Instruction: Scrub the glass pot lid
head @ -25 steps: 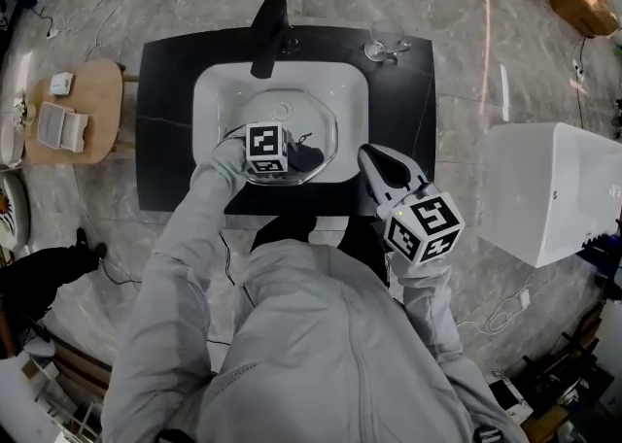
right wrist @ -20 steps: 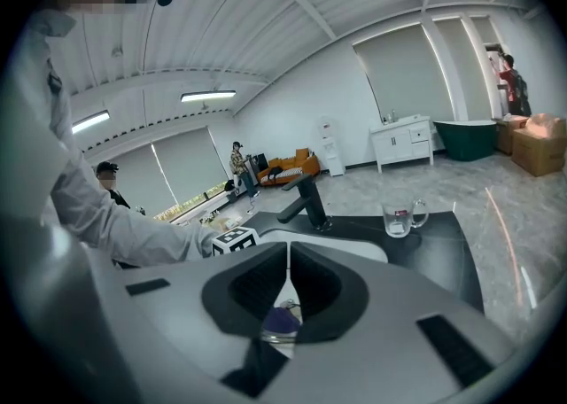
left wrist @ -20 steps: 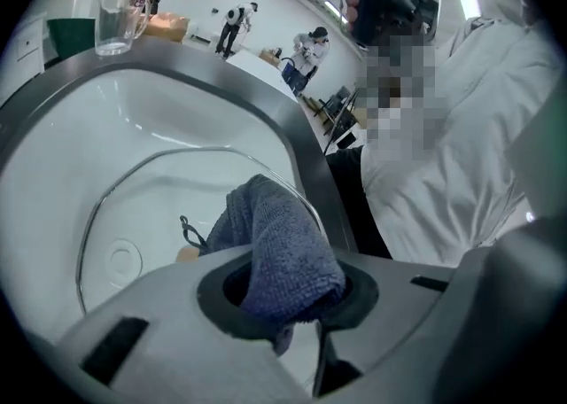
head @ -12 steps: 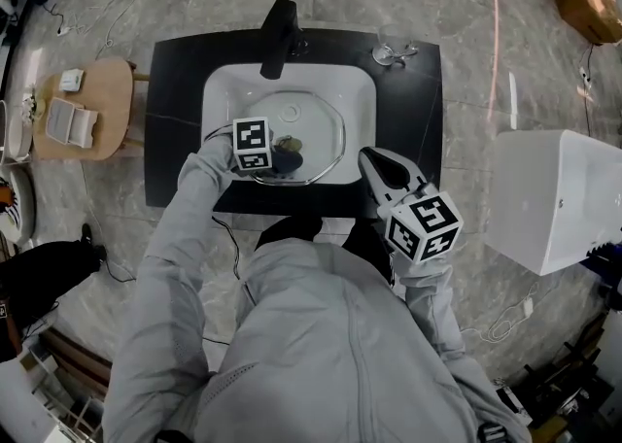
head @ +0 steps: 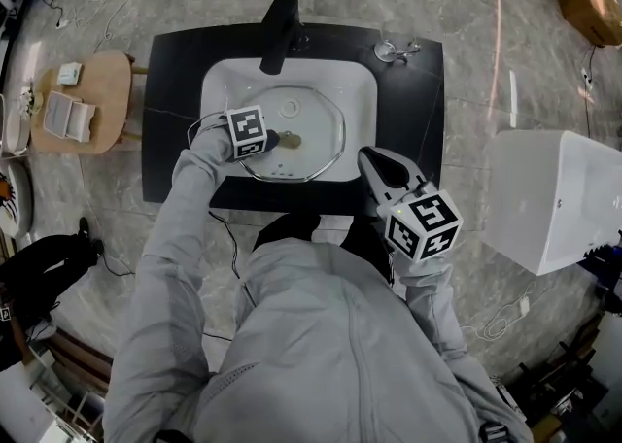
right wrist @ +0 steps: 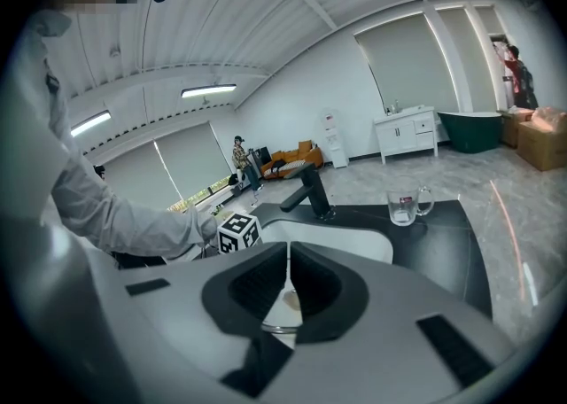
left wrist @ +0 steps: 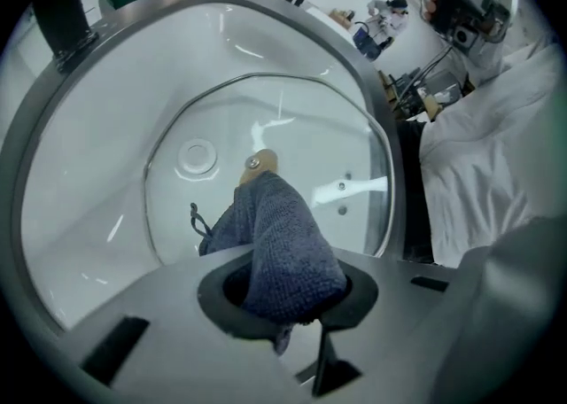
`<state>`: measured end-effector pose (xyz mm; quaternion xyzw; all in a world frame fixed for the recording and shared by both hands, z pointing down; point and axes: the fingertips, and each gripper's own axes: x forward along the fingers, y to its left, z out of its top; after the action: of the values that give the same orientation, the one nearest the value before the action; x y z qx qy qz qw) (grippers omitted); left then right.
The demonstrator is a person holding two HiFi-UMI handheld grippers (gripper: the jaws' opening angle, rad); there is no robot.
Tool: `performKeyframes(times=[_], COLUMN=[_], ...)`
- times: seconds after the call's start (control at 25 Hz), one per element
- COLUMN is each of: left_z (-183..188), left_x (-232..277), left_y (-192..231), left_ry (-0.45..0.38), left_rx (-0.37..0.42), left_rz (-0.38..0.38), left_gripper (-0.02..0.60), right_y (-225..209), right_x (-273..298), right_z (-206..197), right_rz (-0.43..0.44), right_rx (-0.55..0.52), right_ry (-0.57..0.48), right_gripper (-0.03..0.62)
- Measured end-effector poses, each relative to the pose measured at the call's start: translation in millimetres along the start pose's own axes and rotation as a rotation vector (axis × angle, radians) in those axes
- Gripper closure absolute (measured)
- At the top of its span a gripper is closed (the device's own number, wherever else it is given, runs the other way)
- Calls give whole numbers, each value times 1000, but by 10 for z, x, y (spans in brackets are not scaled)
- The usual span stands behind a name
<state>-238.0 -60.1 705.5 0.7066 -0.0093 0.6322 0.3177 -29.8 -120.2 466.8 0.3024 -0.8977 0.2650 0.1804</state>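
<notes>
left claw (left wrist: 282,305) clamped on a dark blue woven cloth (left wrist: 279,243), by the small tan knob (left wrist: 258,161) of the round clear glass pot lid (head: 316,120), flat in the white sink basin (head: 362,91). right claw (right wrist: 288,291) pressed together, empty, nearer and right. likely to skate the unheld lid under hard pushes.

Light grey zip jacket (head: 330,354) (long sleeves (head: 180,237)).
</notes>
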Motion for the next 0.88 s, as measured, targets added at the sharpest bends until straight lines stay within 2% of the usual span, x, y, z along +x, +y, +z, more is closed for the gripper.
performKeyframes(times=[0.12, 0.28, 0.4, 0.52, 0.64, 0.88], left_z=[-48, -104, -113, -88, -84, -3], left_x=[-2, 83, 180, 186, 196, 191], left_y=[172, 425, 490, 560, 582, 774], left_ry=[6, 14, 21, 36, 50, 4], left_rx=[-53, -87, -89, -85, -90, -125], left_rz=[81, 192, 206, 252, 241, 298], left_gripper=[497, 497, 495, 497, 497, 497], right_y=[-4, 0, 2, -6, -40, -114], right_x=[3, 21, 27, 8, -8, -9], right_z=[-20, -45, -75, -129, -175, -240], right_rz=[0, 0, -3, -7, -13, -26], right_rx=[-1, -1, 7, 19, 29, 53], right_ry=[11, 20, 26, 36, 44, 56], right_gripper=[563, 563, 563, 563, 563, 563])
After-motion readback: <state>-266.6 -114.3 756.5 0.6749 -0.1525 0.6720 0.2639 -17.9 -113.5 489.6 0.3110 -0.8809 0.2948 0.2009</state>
